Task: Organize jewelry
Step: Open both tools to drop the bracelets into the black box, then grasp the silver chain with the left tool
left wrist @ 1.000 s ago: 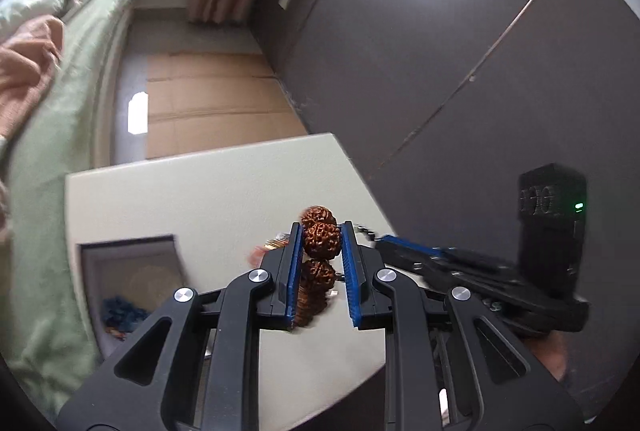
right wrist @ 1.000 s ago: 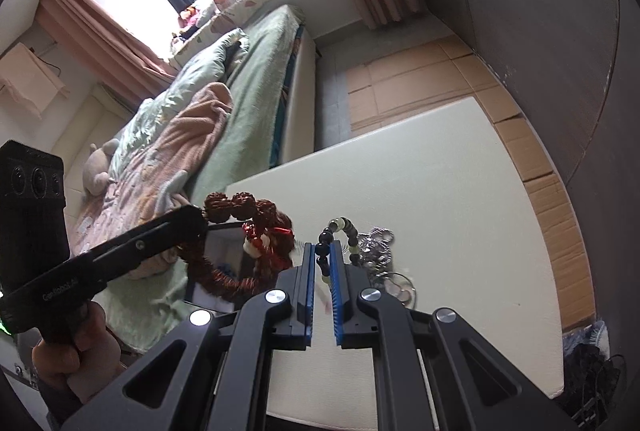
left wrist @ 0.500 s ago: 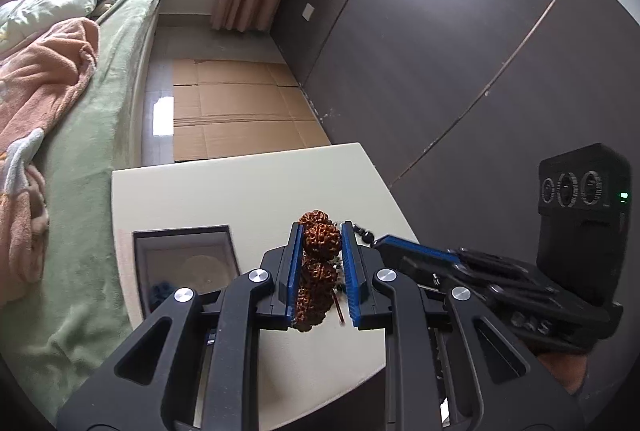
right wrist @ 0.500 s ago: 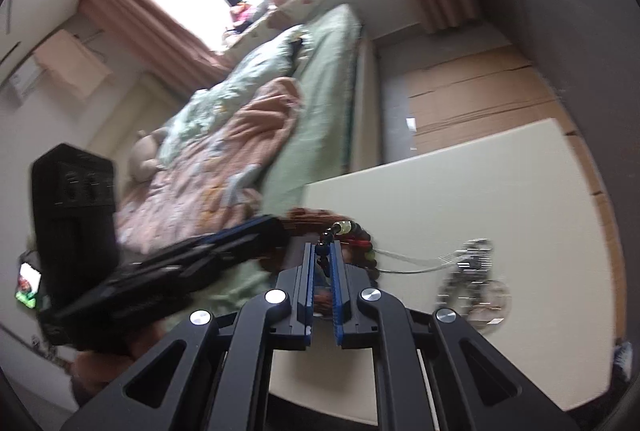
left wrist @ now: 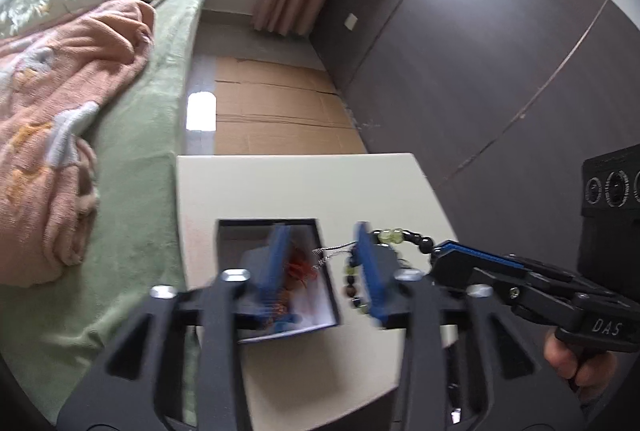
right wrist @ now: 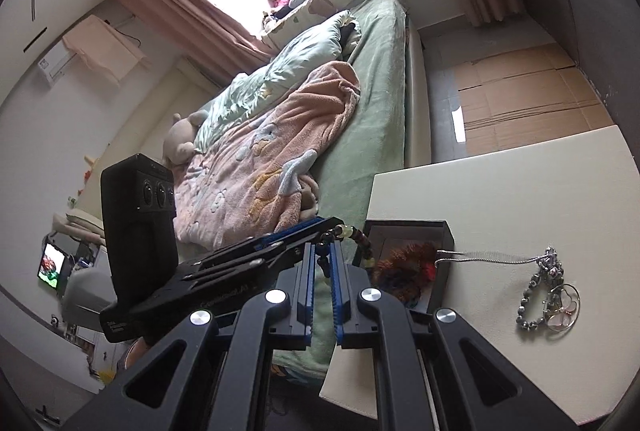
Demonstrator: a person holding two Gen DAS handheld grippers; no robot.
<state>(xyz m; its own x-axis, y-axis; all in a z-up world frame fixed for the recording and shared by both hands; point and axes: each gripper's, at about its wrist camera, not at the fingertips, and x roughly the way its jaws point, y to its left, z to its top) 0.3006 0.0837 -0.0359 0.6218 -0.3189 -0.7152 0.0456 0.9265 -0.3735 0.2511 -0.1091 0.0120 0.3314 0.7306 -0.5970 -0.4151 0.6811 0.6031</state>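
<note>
A bedroom: a pale table (left wrist: 304,187) beside a green-sheeted bed (left wrist: 140,135), cardboard on the floor beyond. Nearest, the left gripper (left wrist: 324,263) hangs over the open dark box (right wrist: 444,231), its jaws opening with nothing pressed between them; the brown seed bracelet (right wrist: 404,261) lies inside the box. The right gripper (right wrist: 323,265) is clamped on the dark-and-green beaded strand (right wrist: 362,241), which dangles near the box's edge. A silver chain (right wrist: 492,258) trails from the box to the jewelry heap (right wrist: 548,295) farther along the table. To finish well, lift the left gripper straight up, avoiding the chain, then lower the strand in. "DAS" shows on the right handle
</note>
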